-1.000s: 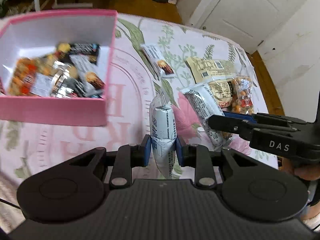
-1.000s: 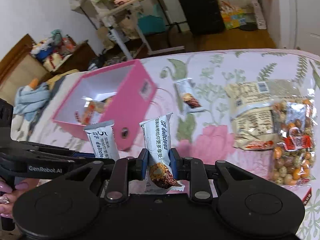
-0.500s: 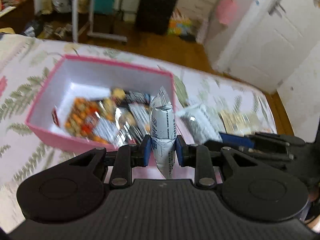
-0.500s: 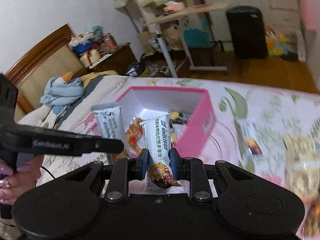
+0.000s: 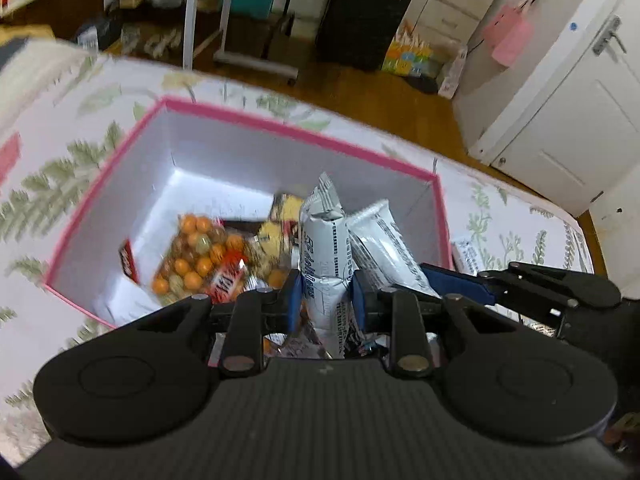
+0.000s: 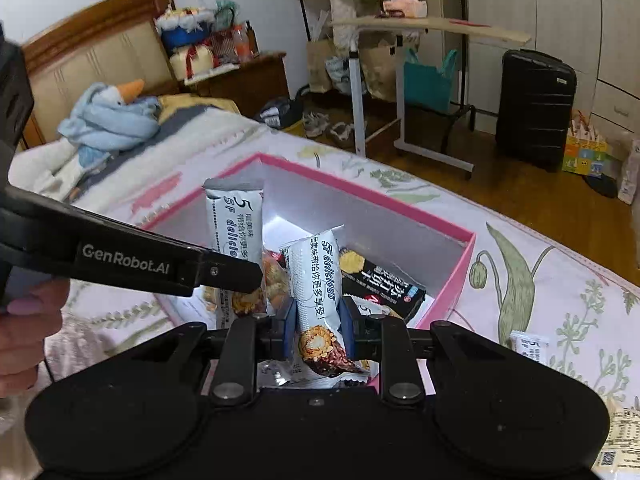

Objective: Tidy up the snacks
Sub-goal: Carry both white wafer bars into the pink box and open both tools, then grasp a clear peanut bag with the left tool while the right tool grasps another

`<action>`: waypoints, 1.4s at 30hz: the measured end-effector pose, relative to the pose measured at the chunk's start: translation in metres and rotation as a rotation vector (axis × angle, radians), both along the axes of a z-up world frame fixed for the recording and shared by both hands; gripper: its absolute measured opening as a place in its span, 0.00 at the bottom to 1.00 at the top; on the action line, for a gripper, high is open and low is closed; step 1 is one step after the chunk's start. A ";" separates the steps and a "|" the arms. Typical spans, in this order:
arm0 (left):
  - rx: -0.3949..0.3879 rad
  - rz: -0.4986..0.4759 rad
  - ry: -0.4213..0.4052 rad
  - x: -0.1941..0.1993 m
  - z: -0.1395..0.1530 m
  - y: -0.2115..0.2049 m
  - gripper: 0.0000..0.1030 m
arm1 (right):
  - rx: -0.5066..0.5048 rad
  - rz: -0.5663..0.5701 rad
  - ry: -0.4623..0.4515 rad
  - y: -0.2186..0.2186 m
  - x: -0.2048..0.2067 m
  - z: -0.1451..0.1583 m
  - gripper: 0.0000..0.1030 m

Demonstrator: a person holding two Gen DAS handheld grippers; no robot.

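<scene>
Over the pink box (image 5: 304,136), my left fingers (image 5: 325,304) and right fingers (image 6: 316,330) each clamp a snack bar (image 5: 324,240), best lowered before release.

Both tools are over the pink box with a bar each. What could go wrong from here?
1. The left tool and right tool hold their snack bars close together; they could collide on release.
2. The pink box already holds a nut bag and black packet; bars may land propped up, not flat.

"GenRobot.AI" on left claw (image 6: 240,276); "SF delicious" on snack bar (image 6: 320,280)
</scene>
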State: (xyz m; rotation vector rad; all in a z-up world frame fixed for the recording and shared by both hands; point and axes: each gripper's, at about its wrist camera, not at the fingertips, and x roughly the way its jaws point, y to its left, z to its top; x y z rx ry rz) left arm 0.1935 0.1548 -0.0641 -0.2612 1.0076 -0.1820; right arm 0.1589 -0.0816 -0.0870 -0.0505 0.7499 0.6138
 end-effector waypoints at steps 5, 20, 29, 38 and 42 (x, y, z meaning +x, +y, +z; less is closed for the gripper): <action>-0.014 0.014 0.036 0.003 -0.013 -0.006 0.29 | 0.048 -0.003 0.043 -0.001 0.007 -0.014 0.31; 0.085 -0.088 -0.034 -0.061 0.051 -0.020 0.46 | 0.120 -0.065 0.014 -0.087 -0.085 0.032 0.42; 0.082 -0.262 -0.101 -0.098 0.078 -0.083 0.55 | 0.055 -0.207 0.006 -0.163 -0.138 0.032 0.45; -0.010 -0.436 -0.098 -0.104 0.051 -0.177 0.64 | -0.003 -0.358 0.012 -0.232 -0.168 0.000 0.58; -0.049 -0.479 -0.086 -0.099 0.026 -0.218 0.64 | -0.049 -0.425 -0.006 -0.256 -0.168 -0.024 0.71</action>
